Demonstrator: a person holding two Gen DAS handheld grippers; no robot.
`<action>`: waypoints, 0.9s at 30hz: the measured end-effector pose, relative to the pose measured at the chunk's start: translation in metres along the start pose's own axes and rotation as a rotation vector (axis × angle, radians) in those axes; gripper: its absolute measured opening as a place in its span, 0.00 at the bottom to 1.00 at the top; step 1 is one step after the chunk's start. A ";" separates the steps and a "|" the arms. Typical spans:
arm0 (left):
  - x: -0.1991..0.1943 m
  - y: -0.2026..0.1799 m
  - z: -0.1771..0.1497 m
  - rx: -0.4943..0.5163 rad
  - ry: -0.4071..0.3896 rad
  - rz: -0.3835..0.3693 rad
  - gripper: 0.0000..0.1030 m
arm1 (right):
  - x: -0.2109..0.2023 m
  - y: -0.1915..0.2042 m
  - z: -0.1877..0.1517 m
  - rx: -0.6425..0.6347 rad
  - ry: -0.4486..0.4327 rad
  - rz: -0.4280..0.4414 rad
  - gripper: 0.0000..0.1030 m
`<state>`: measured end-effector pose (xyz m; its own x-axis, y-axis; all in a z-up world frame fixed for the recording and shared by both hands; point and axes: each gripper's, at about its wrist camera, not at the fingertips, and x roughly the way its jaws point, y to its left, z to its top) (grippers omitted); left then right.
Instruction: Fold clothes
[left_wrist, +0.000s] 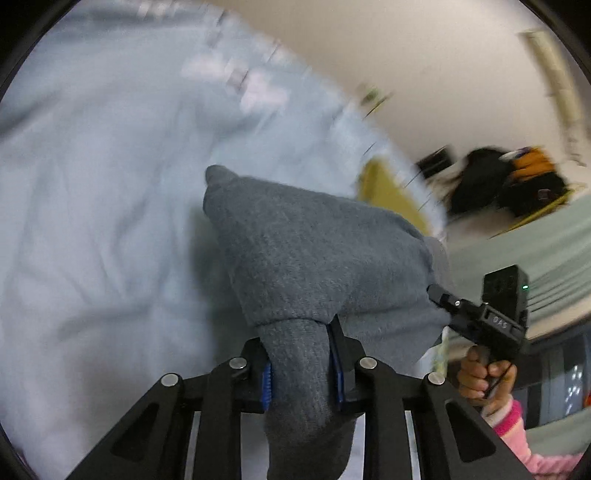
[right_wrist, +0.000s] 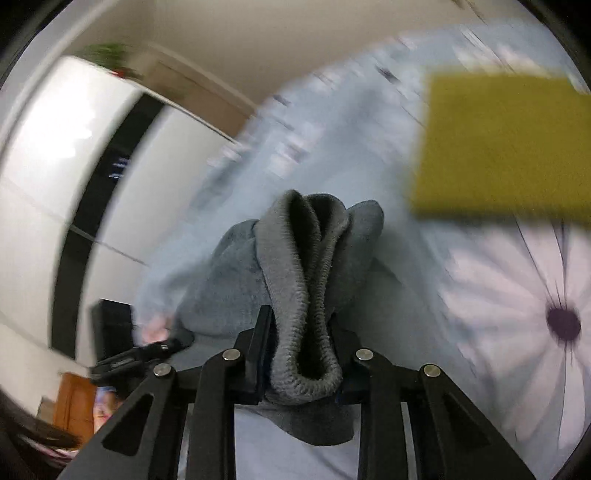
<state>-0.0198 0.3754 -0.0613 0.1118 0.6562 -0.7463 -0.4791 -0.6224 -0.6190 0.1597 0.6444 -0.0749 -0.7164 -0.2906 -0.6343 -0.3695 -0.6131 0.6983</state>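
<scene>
Already both sets of my fingers pinch the grey knit garment (left_wrist: 303, 258): left gripper (left_wrist: 301, 369) on one end, right gripper (right_wrist: 301, 354) on the ribbed cuff. It hangs stretched between them above the pale blue bed sheet (left_wrist: 92, 221), its long axis running hand to hand, so I judge the fold means bringing the two ends together.

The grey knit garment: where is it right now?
The grey knit garment is held off the pale blue bedding, pinched by the left gripper and right gripper, near the yellow cloth.
</scene>
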 end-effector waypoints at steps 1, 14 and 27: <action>0.004 0.005 -0.001 -0.018 0.013 -0.010 0.27 | 0.006 -0.011 -0.005 0.039 0.010 0.005 0.26; -0.026 0.048 0.053 -0.136 -0.108 -0.028 0.52 | 0.006 -0.023 -0.007 0.068 0.006 0.064 0.27; 0.014 0.068 0.071 -0.248 -0.038 -0.088 0.04 | 0.001 -0.024 -0.005 0.072 0.034 0.065 0.30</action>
<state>-0.1125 0.3723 -0.0965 0.1090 0.7252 -0.6799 -0.2406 -0.6444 -0.7259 0.1709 0.6553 -0.0942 -0.7199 -0.3537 -0.5972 -0.3655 -0.5383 0.7594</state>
